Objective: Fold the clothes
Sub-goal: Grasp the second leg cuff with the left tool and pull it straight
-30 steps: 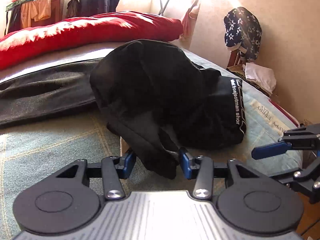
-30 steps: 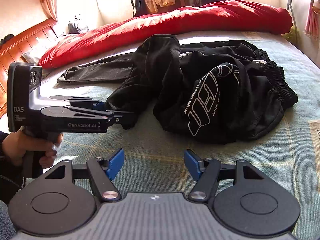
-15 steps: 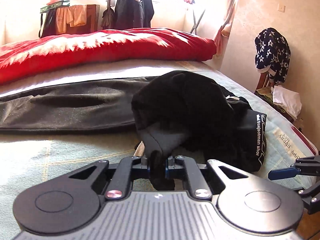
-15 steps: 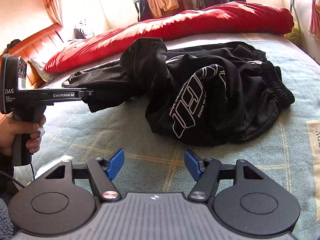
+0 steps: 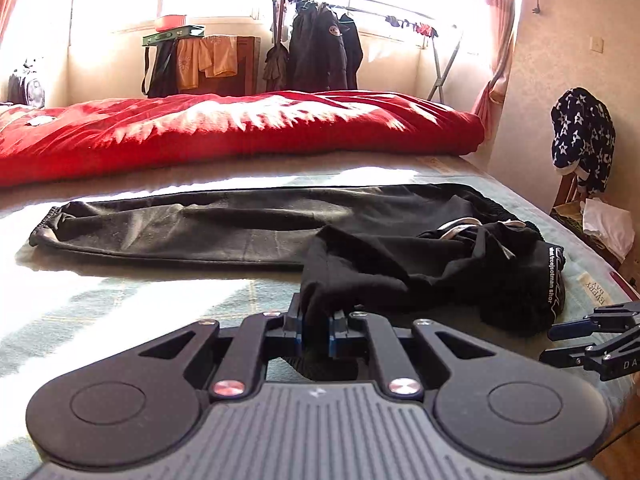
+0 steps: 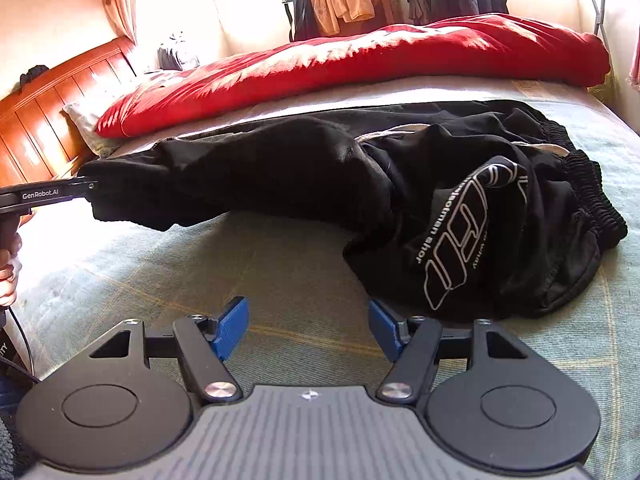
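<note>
Black trousers [image 6: 400, 184] with a white printed logo lie on the bed. One leg [image 5: 224, 224] stretches flat toward the left. The other leg [image 6: 248, 176] is pulled out leftward, its cuff pinched in my left gripper [image 5: 316, 328], which is shut on the cloth. In the right wrist view the left gripper [image 6: 94, 188] enters from the left edge, held by a hand [image 6: 8, 272]. The waistband [image 6: 592, 196] bunches at the right. My right gripper [image 6: 306, 330] hovers open over bare sheet, short of the trousers, with nothing between its blue pads [image 6: 230, 328].
A red duvet [image 5: 224, 128] lies along the far side of the bed. A wooden headboard [image 6: 44, 112] stands at the left. Beyond are a clothes rack with jackets [image 5: 324, 52] and a chair with a star-print garment [image 5: 582, 140]. The bed edge [image 5: 600, 276] runs at the right.
My left gripper shut on the trouser leg's cuff and drew it leftward and up, stretching the leg out of the heap. The right gripper stayed open and hardly moved.
</note>
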A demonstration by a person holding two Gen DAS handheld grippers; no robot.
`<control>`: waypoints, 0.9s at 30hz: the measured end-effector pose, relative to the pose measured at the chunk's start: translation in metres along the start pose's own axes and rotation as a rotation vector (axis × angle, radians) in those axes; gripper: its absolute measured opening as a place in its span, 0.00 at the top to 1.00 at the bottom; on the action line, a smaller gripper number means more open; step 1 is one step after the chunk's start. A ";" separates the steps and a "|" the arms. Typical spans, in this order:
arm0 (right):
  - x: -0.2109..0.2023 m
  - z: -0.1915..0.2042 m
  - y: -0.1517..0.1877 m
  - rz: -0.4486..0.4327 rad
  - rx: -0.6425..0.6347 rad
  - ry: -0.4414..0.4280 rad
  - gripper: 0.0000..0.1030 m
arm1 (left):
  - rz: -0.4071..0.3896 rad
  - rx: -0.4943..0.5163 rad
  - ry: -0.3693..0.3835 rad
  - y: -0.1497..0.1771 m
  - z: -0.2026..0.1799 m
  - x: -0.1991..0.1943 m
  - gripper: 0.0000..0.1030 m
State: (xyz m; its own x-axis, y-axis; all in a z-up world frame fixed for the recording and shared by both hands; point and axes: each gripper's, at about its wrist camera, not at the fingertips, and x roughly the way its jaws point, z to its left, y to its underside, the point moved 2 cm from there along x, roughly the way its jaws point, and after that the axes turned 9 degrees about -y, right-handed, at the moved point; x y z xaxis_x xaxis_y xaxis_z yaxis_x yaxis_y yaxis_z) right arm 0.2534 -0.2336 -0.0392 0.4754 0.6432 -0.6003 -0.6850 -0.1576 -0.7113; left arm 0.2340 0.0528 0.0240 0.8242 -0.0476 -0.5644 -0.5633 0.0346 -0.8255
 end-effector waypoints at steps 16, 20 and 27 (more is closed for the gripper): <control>0.051 0.047 -0.024 0.059 -0.064 -0.001 0.32 | -0.061 -0.086 -0.182 0.009 0.107 -0.066 0.92; 0.057 0.052 -0.026 0.078 -0.083 -0.025 0.32 | -0.069 -0.118 -0.215 0.010 0.121 -0.081 0.92; 0.062 0.062 -0.034 0.092 -0.128 -0.101 0.32 | -0.098 -0.143 -0.336 0.007 0.138 -0.128 0.92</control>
State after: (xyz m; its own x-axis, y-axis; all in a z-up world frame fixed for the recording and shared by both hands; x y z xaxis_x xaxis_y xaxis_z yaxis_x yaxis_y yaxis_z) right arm 0.2719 -0.1417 -0.0297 0.3518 0.6925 -0.6298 -0.6443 -0.3089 -0.6996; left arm 0.1332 0.1970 0.0905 0.8346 0.2875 -0.4700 -0.4636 -0.0944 -0.8810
